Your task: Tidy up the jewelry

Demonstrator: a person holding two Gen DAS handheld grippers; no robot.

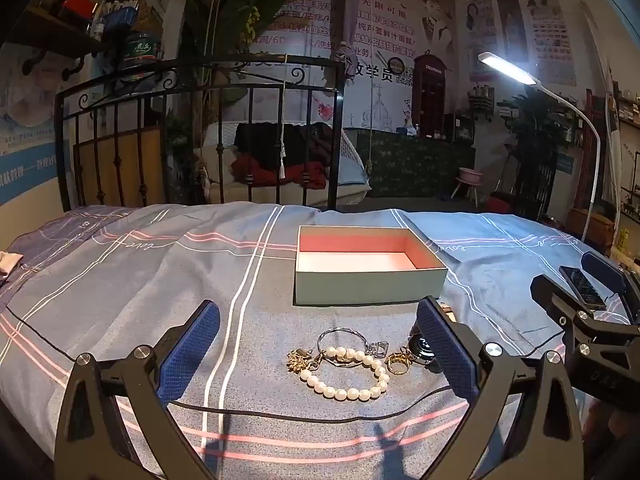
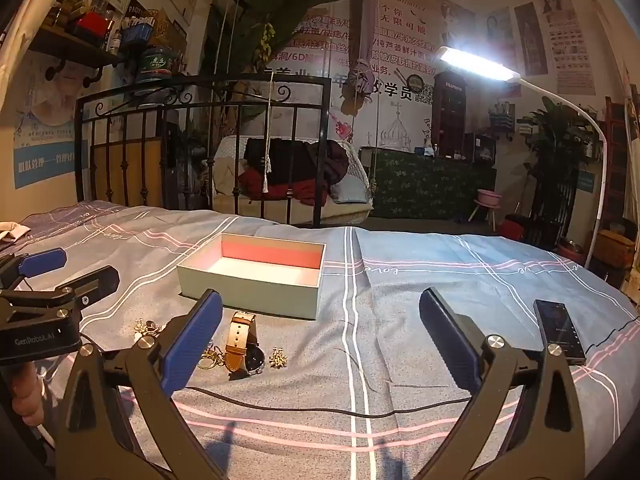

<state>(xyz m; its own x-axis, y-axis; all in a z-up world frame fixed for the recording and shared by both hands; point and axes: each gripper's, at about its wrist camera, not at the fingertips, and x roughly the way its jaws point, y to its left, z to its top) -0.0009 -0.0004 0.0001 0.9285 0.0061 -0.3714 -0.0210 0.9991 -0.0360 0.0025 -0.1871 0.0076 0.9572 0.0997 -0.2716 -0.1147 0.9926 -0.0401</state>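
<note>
An open pale-green box [image 1: 368, 284] with a pink inside stands empty on the bedsheet. In front of it lies a cluster of jewelry: a pearl bracelet [image 1: 348, 376], a silver bangle [image 1: 344, 336], a gold flower brooch [image 1: 300, 360] and a gold ring [image 1: 398, 360]. My left gripper [image 1: 319, 306] is open just above this cluster, holding nothing. In the right wrist view a brown-strap watch [image 2: 240, 340] and a gold ornament [image 2: 278, 358] lie near the box [image 2: 248, 292]. My right gripper [image 2: 320, 299] is open and empty, to the right of the jewelry.
A dark phone [image 2: 560, 332] lies on the sheet at the right. A thin black cable [image 2: 320, 408] crosses the sheet close to me. A black iron bed frame [image 1: 200, 92] rises behind the bed. A lit white floor lamp [image 2: 476, 62] stands at the right.
</note>
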